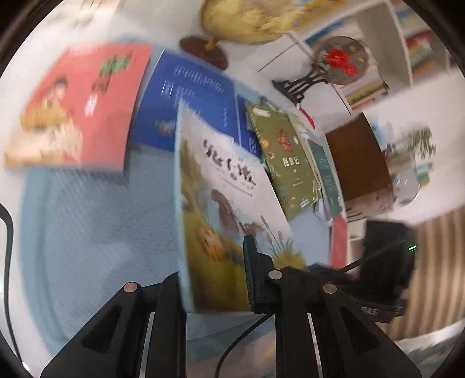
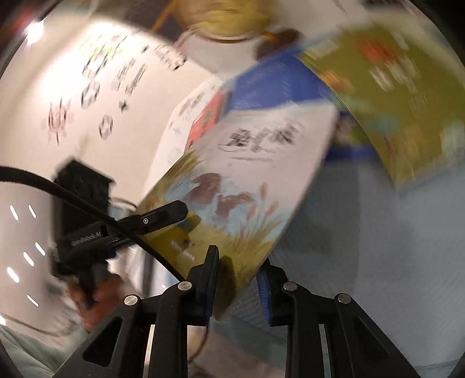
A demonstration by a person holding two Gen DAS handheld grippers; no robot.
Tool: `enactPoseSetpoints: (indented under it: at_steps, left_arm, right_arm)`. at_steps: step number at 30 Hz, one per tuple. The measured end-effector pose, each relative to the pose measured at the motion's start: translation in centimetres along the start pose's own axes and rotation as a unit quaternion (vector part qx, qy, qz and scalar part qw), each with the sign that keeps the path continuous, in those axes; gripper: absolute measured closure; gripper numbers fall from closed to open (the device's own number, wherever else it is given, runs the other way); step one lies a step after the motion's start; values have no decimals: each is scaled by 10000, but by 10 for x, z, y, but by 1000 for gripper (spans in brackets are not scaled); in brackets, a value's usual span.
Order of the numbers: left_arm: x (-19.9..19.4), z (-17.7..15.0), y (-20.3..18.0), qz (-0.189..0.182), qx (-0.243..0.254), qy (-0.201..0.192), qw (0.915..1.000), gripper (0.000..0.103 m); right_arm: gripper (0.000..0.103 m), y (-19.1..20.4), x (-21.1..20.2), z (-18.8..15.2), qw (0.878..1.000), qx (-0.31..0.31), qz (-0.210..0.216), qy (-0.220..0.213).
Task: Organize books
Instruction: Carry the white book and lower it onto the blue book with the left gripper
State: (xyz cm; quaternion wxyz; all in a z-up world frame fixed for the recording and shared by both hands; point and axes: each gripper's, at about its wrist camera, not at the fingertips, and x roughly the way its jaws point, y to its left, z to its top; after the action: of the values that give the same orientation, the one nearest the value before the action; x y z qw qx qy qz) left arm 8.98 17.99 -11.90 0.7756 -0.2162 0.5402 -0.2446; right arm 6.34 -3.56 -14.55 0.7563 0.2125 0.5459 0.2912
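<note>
Picture book [image 1: 229, 186] is clamped at its lower edge by both grippers' jaws.

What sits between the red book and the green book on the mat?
In the left wrist view, a blue book lies between the red book and the green book; the held picture book partly covers its lower edge.

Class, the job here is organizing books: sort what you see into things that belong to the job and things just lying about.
Job: picture book, clamped by left gripper and right gripper; red book; blue book; green book.
Lying about: globe; embroidered fan ornament; brown box.
</note>
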Motion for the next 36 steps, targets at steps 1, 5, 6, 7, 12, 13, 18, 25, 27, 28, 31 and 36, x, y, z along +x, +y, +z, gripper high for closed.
enactPoseSetpoints:
  at_steps: [1,5,6,7,12,13,18,25,27,28,31,36]
  left_arm:
    - [-6,2,-2,75,104,-102,9999,90]
    - [-35,19,9,154,139,-490,9986,90]
    - [-44,25,16,105,87,-612,9980,90]
    - [-50,31,23,67,33,-722,9974,90]
    - [-61,65,67,358,-221,-1162,9923,90]
    - [-59,71,75,436,-290,-1202,9914,90]
    - [-41,92,121,725,-572,-1107,9896,85]
    - [-22,91,148,1315,-814,-692,9855,66]
    - [-16,89,152,1430,-781,-424,9857,65]
    - [-14,87,152,1511,-752,-343,9851,62]
    - [-12,81,155,1937,-825,-166,9774,39]
    - [-11,70,164,2497,-858,-3,9645,37]
  right_arm:
    - [79,14,-1,4,9995,-279,-133,-5]
    - [79,62,-6,19,9923,-1158,-408,-154]
    - [79,71,-5,27,9906,-1290,-414,-208]
    - [79,78,-4,33,9892,-1393,-384,-243]
    - [79,102,35,80,9837,-1776,-229,-155]
    - [79,107,47,92,9827,-1829,-256,-122]
    - [79,107,110,133,9839,-1752,-251,233]
    - [79,92,154,140,9867,-1473,-124,676]
    - [79,86,164,140,9868,-1418,-155,765]
    - [79,82,169,137,9869,-1367,-178,839]
    - [79,76,181,137,9880,-1210,-198,944]
    - [78,76,181,141,9895,-1116,-248,886]
